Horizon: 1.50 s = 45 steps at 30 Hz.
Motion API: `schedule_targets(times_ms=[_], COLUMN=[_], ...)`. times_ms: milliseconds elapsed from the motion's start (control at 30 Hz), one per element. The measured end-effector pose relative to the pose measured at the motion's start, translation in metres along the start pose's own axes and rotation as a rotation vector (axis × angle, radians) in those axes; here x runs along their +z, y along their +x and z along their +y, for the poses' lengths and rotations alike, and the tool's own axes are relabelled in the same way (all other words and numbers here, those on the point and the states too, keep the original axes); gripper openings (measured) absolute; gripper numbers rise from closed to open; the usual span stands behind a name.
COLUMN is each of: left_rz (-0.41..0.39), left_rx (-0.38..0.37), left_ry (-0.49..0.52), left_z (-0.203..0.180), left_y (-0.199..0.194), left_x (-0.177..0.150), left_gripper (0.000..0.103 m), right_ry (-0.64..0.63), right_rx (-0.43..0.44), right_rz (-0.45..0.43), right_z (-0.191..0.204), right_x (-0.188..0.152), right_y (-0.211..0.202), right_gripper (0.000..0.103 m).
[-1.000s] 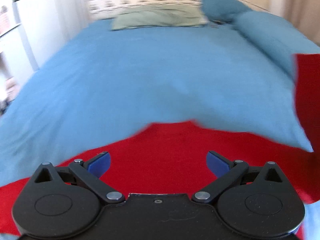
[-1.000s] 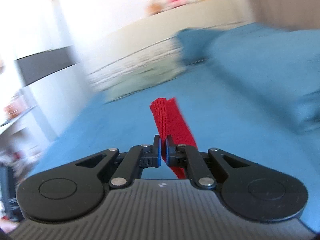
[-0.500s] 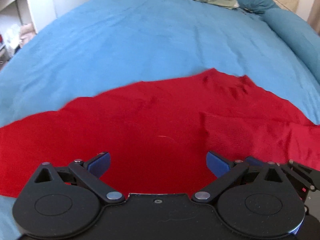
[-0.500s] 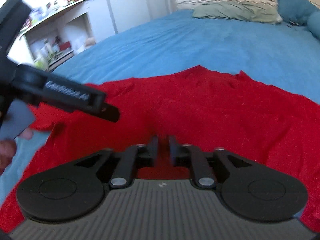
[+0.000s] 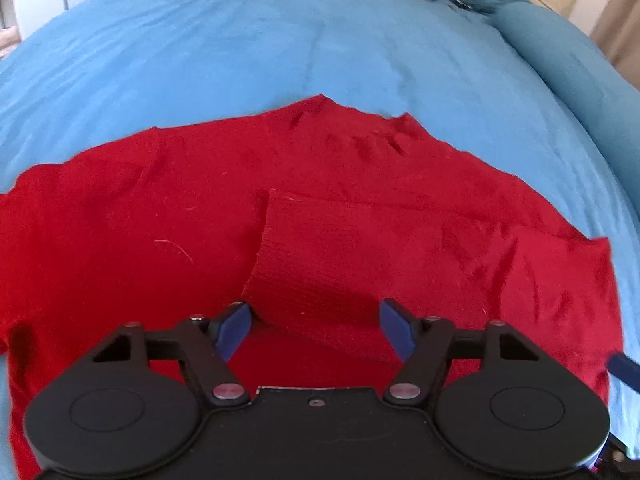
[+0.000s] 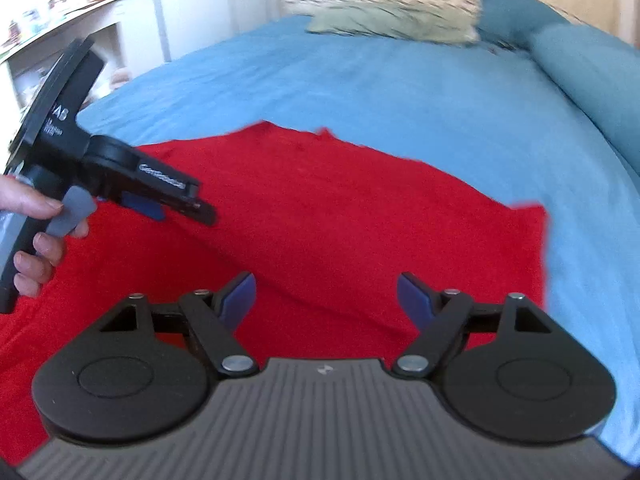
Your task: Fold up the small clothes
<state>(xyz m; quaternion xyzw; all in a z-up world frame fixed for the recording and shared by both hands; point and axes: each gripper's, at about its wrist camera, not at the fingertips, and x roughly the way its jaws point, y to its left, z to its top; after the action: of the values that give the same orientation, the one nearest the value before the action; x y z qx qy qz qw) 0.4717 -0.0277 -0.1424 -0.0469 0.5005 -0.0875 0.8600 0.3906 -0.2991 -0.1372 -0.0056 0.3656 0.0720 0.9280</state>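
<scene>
A red knit garment [image 5: 160, 208] lies spread on the blue bed, with a sleeve [image 5: 320, 248] folded across its body. My left gripper [image 5: 316, 332] is open just above the folded sleeve's near end, holding nothing. My right gripper [image 6: 328, 300] is open and empty above the garment [image 6: 320, 200]. The left gripper also shows at the left of the right wrist view [image 6: 160, 196], held in a hand over the garment.
The blue bed cover [image 5: 280, 40] stretches behind the garment. A green pillow [image 6: 392, 24] and blue pillows [image 6: 580, 64] lie at the head. White shelves [image 6: 80, 20] stand left of the bed.
My right gripper was shut on the red sleeve, laid it across the garment, and has opened. Both grippers moved lower and closer to the garment.
</scene>
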Motion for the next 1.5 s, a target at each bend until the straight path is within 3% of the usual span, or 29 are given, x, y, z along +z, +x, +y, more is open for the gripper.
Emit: schedule_targets(times_ms=[67, 200, 300, 500, 567, 667, 800, 900, 1000, 1167, 1300, 1400, 1500], left_rz=[-0.021, -0.049, -0.061, -0.237, -0.318, -0.375, -0.311, -0.306, -0.295, -0.262, -0.244, -0.214, -0.185], left_rx=[0.035, 0.065, 0.064, 0.102, 0.157, 0.236, 0.261, 0.303, 0.305, 0.312, 0.353, 0.405, 0.435], left_ry=[-0.014, -0.032, -0.035, 0.044, 0.052, 0.043, -0.001, -0.012, -0.062, -0.049, -0.031, -0.037, -0.030], left_z=[-0.003, -0.003, -0.004, -0.013, -0.006, 0.012, 0.039, 0.051, 0.062, 0.061, 0.063, 0.068, 0.071], left_y=[0.001, 0.001, -0.003, -0.056, -0.082, -0.099, -0.082, -0.068, -0.065, -0.063, -0.065, -0.074, -0.085], left_x=[0.000, 0.002, 0.006, 0.022, 0.026, 0.023, 0.004, -0.011, -0.021, -0.031, -0.037, -0.042, -0.046], left_gripper=[0.063, 0.021, 0.012, 0.011, 0.011, 0.011, 0.011, 0.011, 0.011, 0.012, 0.035, 0.044, 0.054], right_ry=[0.028, 0.088, 0.101, 0.114, 0.107, 0.092, 0.062, 0.031, 0.022, 0.100, 0.186, 0.197, 0.214], right_rx=[-0.024, -0.062, -0.088, -0.127, -0.142, -0.168, -0.238, -0.287, -0.280, -0.362, -0.411, -0.464, -0.455], right_rz=[0.003, 0.009, 0.003, -0.015, -0.012, -0.001, 0.024, 0.044, 0.031, 0.050, 0.053, 0.069, 0.069], right_z=[-0.012, -0.025, -0.026, -0.027, -0.029, -0.031, -0.031, -0.035, -0.042, -0.063, -0.081, -0.086, -0.085], right_x=[-0.006, -0.016, -0.018, -0.011, -0.009, -0.009, -0.011, -0.013, -0.014, -0.016, -0.024, -0.025, -0.021], right_y=[-0.005, -0.012, -0.017, -0.021, -0.019, -0.010, 0.012, 0.030, 0.040, 0.041, 0.030, 0.020, 0.005], right_gripper=[0.094, 0.094, 0.094, 0.094, 0.094, 0.094, 0.094, 0.094, 0.094, 0.099, 0.099, 0.099, 0.099])
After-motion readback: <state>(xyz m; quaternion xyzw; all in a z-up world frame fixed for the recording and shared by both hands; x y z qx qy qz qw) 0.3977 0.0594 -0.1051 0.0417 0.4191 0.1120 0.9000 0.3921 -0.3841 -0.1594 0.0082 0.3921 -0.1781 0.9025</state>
